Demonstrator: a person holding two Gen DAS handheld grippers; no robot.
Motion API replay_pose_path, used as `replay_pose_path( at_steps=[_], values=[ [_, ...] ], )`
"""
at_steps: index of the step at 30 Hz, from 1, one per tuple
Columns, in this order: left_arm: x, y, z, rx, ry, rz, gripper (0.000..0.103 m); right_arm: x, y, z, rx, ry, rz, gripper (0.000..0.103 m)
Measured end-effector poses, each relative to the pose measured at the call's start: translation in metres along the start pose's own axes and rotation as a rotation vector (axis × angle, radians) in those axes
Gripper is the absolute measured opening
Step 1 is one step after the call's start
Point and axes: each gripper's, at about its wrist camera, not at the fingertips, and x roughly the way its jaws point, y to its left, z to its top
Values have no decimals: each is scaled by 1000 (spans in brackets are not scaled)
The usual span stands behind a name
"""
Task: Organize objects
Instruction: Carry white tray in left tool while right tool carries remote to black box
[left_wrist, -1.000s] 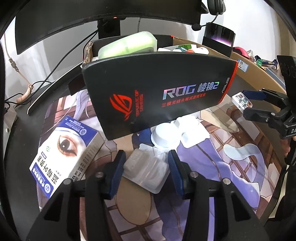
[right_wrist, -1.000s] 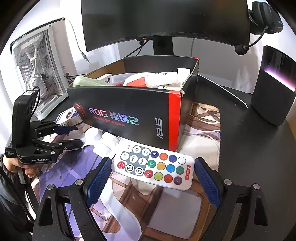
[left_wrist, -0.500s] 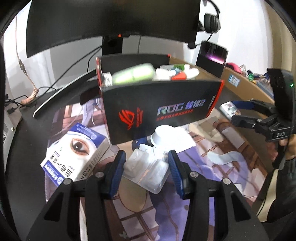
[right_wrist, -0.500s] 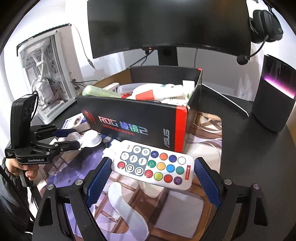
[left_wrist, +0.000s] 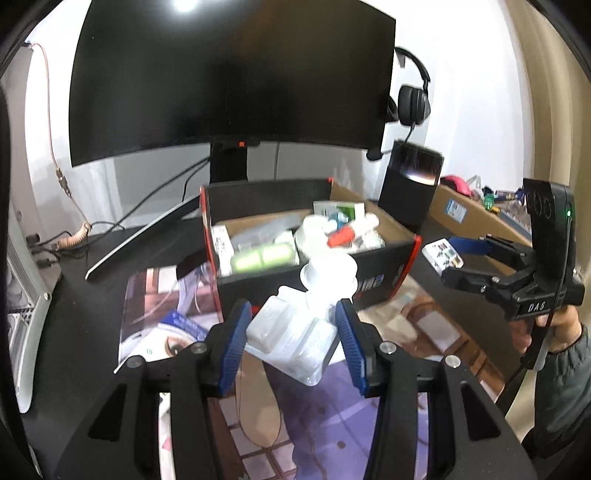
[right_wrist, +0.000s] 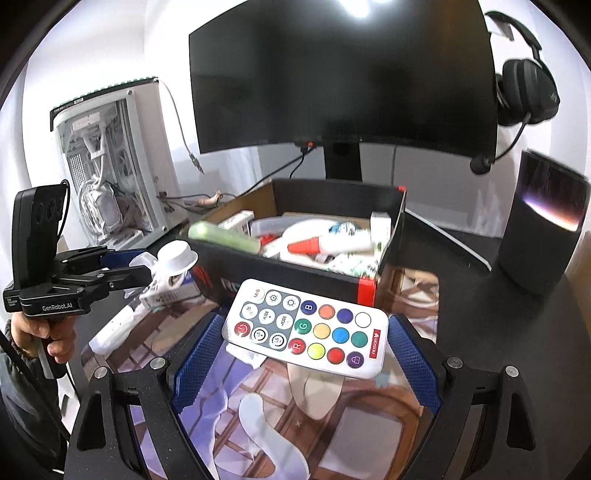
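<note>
Left tongs (left_wrist: 291, 345) clamp clear plastic packaging (left_wrist: 295, 338) before open box (left_wrist: 314, 273)

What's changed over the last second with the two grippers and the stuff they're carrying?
Both grippers have lifted their loads off the desk mat toward the black ROG box, whose open top now shows. The left gripper still clamps the clear plastic blister tray; the right gripper still holds the white remote across its width. Nothing was released. The box, monitor and headset stayed put.
</note>
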Motion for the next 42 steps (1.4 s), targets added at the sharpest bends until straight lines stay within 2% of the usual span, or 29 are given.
replay_pose_path(
  at_steps=[14, 25, 42],
  values=[
    [0, 0, 44, -15, -67, 35, 47, 2, 3, 43, 7, -52, 21, 91],
    [21, 1, 57, -12, -69, 63, 47, 7, -7, 61, 16, -77, 18, 91],
    [55, 12, 84, -11, -57, 81, 47, 31, -18, 77, 9, -56, 15, 91]
  ],
)
